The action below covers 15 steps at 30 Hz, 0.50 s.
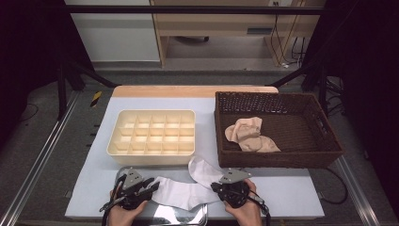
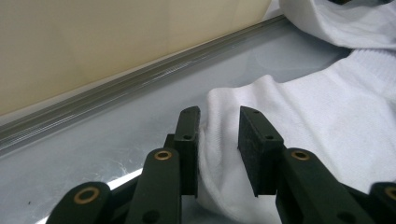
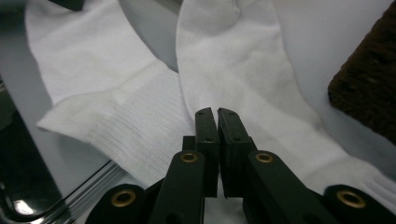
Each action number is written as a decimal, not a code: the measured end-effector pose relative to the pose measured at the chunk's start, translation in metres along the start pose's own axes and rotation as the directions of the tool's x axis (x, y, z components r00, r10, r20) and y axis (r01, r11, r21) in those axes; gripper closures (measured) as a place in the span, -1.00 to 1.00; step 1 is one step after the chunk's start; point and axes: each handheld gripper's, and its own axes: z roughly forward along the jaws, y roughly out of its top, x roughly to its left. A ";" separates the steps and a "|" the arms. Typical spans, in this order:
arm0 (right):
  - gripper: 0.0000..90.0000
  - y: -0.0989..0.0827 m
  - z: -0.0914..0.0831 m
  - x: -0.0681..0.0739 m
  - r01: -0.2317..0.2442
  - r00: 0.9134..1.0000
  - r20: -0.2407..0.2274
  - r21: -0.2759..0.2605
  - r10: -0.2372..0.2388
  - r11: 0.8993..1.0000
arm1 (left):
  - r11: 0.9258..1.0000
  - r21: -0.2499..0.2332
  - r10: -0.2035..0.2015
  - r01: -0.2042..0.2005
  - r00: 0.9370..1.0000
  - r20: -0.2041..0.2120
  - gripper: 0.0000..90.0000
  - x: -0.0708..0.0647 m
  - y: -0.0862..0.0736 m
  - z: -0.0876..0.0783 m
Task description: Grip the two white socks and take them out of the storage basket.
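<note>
At near edge, right gripper [image 3: 218, 112] is pinched tight on a white sock [image 3: 243, 79]; left gripper [image 2: 219, 135], jaws part open w/ a fold of the other white sock [image 2: 308, 126] between. Socks lie over metal tray [image 1: 188, 216], near side of divider box [image 1: 153, 134]; wicker basket [image 1: 277, 129] far right.

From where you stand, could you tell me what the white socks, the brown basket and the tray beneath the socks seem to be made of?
White socks: soft knit fabric, probably cotton; ribbed cuff shows in the right gripper view.
Brown basket: woven wicker or rattan, matte; the weave is visible.
Tray: apparently polished metal; glossy, reflective rim.
</note>
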 end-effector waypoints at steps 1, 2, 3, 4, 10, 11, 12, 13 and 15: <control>0.95 0.000 -0.005 -0.001 0.002 1.000 -0.014 -0.008 -0.002 1.000 | 1.000 0.000 0.000 0.000 1.000 -0.001 0.52 0.000 0.000 0.000; 0.95 -0.001 -0.008 -0.001 0.002 1.000 -0.027 -0.011 -0.003 1.000 | 1.000 0.001 0.001 -0.001 1.000 -0.002 0.52 0.000 0.000 0.000; 0.95 -0.003 -0.012 -0.002 -0.002 0.999 -0.037 -0.010 0.001 1.000 | 1.000 0.002 0.003 -0.003 1.000 -0.004 0.52 0.000 0.000 0.000; 0.94 -0.007 -0.016 -0.004 -0.004 0.999 -0.041 -0.003 0.004 1.000 | 1.000 0.002 0.003 -0.003 1.000 -0.004 0.53 0.000 0.000 0.000; 0.85 -0.023 -0.021 -0.010 -0.038 0.998 -0.039 0.037 0.040 0.999 | 1.000 0.001 0.003 -0.003 1.000 -0.010 0.54 0.002 0.002 0.002; 0.82 -0.023 -0.021 -0.011 -0.042 0.998 -0.044 0.034 0.044 0.999 | 1.000 0.001 0.002 -0.002 1.000 -0.011 0.53 0.002 0.002 0.002; 0.79 -0.022 -0.021 -0.010 -0.044 0.998 -0.043 0.033 0.045 0.999 | 1.000 -0.001 0.002 -0.002 1.000 -0.011 0.52 0.003 0.002 0.001; 0.76 -0.020 -0.021 -0.010 -0.039 0.998 -0.044 0.019 0.040 0.999 | 1.000 -0.007 -0.001 0.001 1.000 -0.012 0.51 0.003 0.003 0.001; 0.70 -0.018 -0.025 -0.010 -0.042 0.998 -0.040 -0.027 0.041 0.999 | 1.000 -0.023 -0.007 0.007 1.000 -0.012 0.45 0.004 0.005 -0.003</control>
